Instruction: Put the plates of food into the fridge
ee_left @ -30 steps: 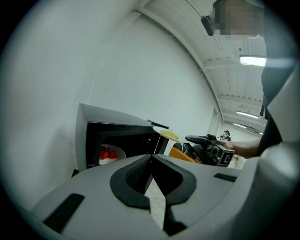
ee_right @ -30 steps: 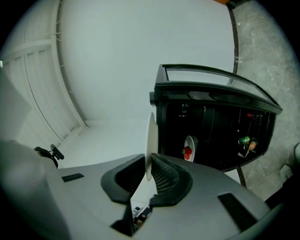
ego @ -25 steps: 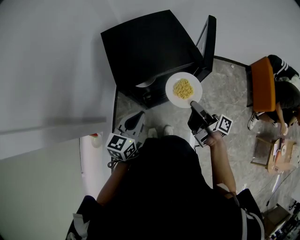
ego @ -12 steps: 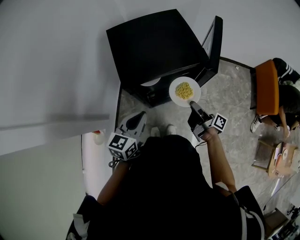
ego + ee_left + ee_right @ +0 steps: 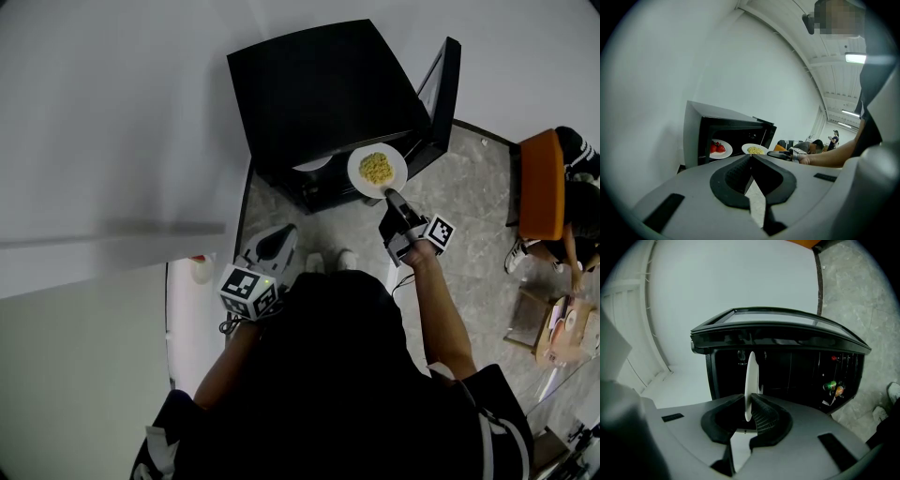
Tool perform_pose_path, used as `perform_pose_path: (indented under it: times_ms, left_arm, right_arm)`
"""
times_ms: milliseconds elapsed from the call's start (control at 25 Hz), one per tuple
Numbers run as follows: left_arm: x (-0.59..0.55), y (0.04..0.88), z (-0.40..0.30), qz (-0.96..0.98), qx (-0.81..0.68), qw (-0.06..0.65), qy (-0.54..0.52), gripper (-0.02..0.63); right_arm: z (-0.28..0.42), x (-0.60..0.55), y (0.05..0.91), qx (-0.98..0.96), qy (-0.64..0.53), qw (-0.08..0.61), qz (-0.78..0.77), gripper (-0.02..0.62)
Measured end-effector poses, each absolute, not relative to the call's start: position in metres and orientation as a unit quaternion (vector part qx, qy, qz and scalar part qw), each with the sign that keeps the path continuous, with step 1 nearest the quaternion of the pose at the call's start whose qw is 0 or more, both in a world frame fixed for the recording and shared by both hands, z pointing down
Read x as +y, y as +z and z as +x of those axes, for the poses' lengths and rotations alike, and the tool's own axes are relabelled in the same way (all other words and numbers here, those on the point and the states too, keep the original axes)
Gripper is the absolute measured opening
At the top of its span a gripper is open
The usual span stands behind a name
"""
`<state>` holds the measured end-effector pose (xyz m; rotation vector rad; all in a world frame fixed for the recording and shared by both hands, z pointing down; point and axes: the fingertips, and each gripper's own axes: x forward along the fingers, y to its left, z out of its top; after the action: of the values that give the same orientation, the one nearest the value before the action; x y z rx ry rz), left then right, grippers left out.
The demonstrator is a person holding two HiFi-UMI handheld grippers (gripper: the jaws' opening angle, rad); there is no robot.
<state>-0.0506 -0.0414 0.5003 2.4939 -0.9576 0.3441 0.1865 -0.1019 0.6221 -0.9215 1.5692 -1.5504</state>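
A black fridge (image 5: 323, 89) stands ahead with its door (image 5: 441, 84) swung open to the right. My right gripper (image 5: 392, 199) is shut on the near rim of a white plate of yellow noodles (image 5: 377, 171), held level at the fridge opening. In the right gripper view the plate (image 5: 751, 376) shows edge-on between the jaws of that gripper (image 5: 750, 401). A plate of strawberries (image 5: 719, 148) sits inside the fridge; its rim (image 5: 312, 165) shows from above. My left gripper (image 5: 267, 253) hangs low to the left, shut and empty (image 5: 752, 156).
Small cans (image 5: 832, 386) sit in the door shelf. An orange chair (image 5: 541, 183) and a seated person (image 5: 577, 155) are at the right, with a cardboard box (image 5: 553, 323) beside them. A white wall runs along the left.
My right gripper has carried the noodle plate forward, up to the fridge opening. The left gripper has stayed low at my left side.
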Motion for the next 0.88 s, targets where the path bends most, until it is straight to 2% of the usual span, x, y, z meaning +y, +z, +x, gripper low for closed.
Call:
perform_pose_path:
  times_ms: [880]
  left_arm:
    - [-0.042, 0.504, -0.070, 0.891, -0.371, 0.228, 0.129, 0.023]
  right_arm:
    - [0.179, -0.168, 0.645, 0.600, -0.603, 0.367, -0.378, 0.054]
